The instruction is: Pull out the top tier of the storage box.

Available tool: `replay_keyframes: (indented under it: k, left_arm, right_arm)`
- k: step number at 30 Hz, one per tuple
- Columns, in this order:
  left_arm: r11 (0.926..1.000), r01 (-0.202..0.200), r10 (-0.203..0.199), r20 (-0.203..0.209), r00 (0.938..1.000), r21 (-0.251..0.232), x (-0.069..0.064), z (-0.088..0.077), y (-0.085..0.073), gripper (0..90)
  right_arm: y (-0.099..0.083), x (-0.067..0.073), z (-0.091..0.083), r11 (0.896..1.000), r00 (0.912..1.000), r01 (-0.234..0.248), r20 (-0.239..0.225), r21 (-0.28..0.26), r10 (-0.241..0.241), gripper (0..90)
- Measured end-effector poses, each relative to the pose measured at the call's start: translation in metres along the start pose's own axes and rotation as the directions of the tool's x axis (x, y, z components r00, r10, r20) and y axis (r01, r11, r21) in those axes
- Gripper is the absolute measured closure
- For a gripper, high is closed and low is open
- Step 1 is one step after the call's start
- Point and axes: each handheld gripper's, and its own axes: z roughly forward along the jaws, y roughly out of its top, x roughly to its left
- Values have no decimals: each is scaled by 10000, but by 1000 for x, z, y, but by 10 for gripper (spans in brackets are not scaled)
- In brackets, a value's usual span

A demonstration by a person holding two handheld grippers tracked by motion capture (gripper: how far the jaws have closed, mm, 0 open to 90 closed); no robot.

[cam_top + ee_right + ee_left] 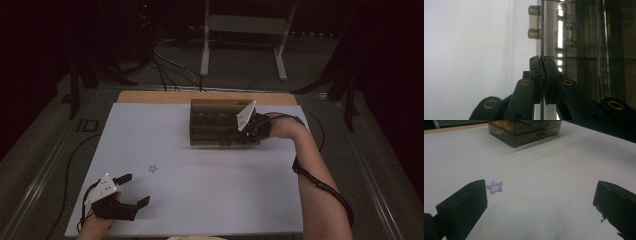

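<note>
Left gripper (pixel 134 190) low at desk's (pixel 210 200) near-left corner, forearm entering from bottom edge, jaws spread wide, holding nothing; purple star hair clip (pixel 494 186) lies just beyond left jaw. Right forearm reaches far across, wrist bent leftward; right gripper (pixel 542 62) pinched tight on front panel edge of smoky drawer box (pixel 216 122) at desk's far middle.

Star clip (pixel 152 168) — before drawer box (pixel 215 122).
</note>
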Motion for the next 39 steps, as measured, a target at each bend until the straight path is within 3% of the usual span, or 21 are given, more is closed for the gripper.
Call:
replay_keyframes:
  k: [18, 39]
  left_arm:
    - [10000, -5, 5, -24, 10000, 7, 0, 0, 0, 1]
    - [10000, -15, 15, -18, 10000, 22, 0, 0, 0, 0]
  right_arm:
    - [-3, 20, 1, 9993, 9993, 358, 92, -139, -357, 883]
    - [-6, 23, 2, 9994, 9993, 246, 297, -230, -239, 860]
